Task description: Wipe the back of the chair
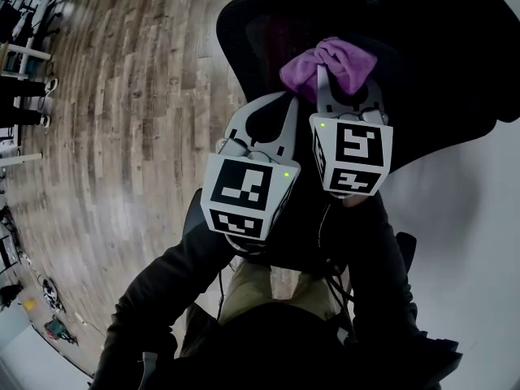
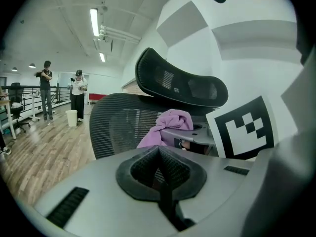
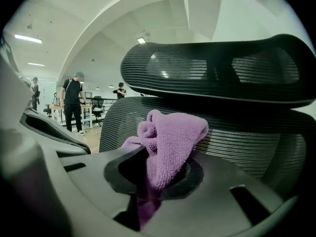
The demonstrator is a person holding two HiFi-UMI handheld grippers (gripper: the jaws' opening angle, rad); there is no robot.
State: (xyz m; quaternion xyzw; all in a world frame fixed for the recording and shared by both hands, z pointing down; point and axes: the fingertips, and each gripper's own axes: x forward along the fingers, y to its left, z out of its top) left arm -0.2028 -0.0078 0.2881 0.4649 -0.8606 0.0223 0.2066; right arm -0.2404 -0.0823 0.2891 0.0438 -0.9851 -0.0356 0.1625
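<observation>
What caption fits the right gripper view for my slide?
Right gripper shut on a purple cloth, held up in front of the mesh chair back, below the headrest.

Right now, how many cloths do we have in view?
1. The purple cloth is clamped in the right tongs, close to the chair's mesh back, below the headrest. The left tongs are shut on nothing. More could be out of view.

A wood-plank floor (image 1: 122, 120) lies under a white ceiling (image 2: 49, 28) with long strip lights (image 2: 94, 21), beside a white wall (image 2: 197, 58).
</observation>
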